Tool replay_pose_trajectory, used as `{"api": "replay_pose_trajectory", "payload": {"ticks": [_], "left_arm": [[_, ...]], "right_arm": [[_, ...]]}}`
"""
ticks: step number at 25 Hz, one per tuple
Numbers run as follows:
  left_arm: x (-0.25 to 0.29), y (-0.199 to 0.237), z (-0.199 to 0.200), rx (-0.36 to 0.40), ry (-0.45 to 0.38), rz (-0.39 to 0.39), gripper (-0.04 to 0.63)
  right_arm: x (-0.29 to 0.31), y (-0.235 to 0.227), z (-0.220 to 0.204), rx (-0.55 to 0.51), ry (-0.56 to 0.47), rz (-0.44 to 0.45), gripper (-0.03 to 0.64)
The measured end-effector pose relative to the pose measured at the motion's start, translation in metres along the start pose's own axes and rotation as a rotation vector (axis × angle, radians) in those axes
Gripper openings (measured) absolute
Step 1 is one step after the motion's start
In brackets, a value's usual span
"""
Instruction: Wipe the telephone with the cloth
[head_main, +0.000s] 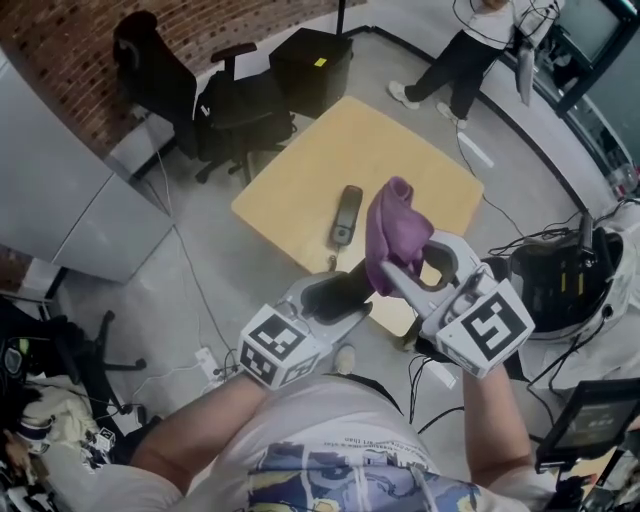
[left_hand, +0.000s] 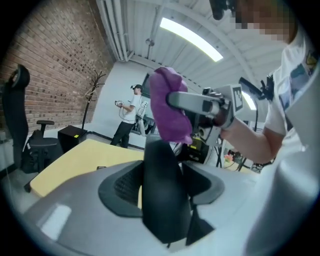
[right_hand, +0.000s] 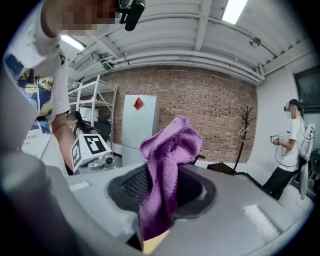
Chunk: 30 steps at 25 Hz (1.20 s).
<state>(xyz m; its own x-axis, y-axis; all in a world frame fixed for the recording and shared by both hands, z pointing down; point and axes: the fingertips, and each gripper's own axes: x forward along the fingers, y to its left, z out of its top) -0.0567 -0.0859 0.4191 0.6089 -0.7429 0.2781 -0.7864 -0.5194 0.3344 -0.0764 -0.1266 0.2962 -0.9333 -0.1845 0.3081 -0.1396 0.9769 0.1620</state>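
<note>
You are pinching the purple cloth (head_main: 393, 225) in your right gripper (head_main: 392, 275), whose jaws are closing on a fold while the rest is bunching up above them. Your left gripper (head_main: 348, 298) is clamping a black tapered object (left_hand: 162, 190) that I cannot identify. The telephone (head_main: 347, 215) is lying on the yellow table (head_main: 300, 180), at nine o'clock of the cloth in the head view. It looks untouched. By my reading no wiping is happening yet, so the whole rub-down is waiting.
</note>
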Motion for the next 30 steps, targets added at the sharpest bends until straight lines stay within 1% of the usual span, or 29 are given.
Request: {"api": "replay_pose_trajectory", "payload": {"ticks": [2,5,7,11,14,16,23,27,30], "left_arm": [[0.001,0.005,-0.001,-0.010,0.000,0.004,0.253],[0.001,0.009,-0.001,-0.025,-0.005,0.004,0.253],[0.001,0.010,0.001,-0.032,-0.007,0.001,0.253],[-0.001,0.008,0.002,-0.039,-0.008,-0.011,0.253],[0.000,0.008,0.000,-0.043,-0.006,-0.018,0.253],[0.001,0.010,0.001,-0.061,-0.007,-0.022,0.253],[0.004,0.022,0.003,-0.164,-0.029,-0.035,0.253],[0.000,0.025,0.004,-0.215,-0.050,-0.038,0.253],[-0.002,0.029,0.007,-0.297,-0.080,-0.051,0.253]], "right_arm": [[0.005,0.018,0.001,-0.010,-0.007,0.050,0.117],[0.013,0.041,-0.007,-0.020,0.009,0.117,0.118],[0.015,0.043,-0.013,-0.010,0.017,0.117,0.118],[0.009,0.017,-0.025,0.036,0.028,0.035,0.117],[0.000,-0.009,-0.036,0.041,0.048,-0.034,0.118],[-0.004,-0.024,-0.037,0.047,0.059,-0.069,0.117],[-0.021,-0.067,-0.043,0.100,0.057,-0.180,0.117],[-0.032,-0.073,-0.048,0.138,0.047,-0.228,0.117],[-0.033,-0.070,-0.059,0.186,0.058,-0.229,0.117]]}}
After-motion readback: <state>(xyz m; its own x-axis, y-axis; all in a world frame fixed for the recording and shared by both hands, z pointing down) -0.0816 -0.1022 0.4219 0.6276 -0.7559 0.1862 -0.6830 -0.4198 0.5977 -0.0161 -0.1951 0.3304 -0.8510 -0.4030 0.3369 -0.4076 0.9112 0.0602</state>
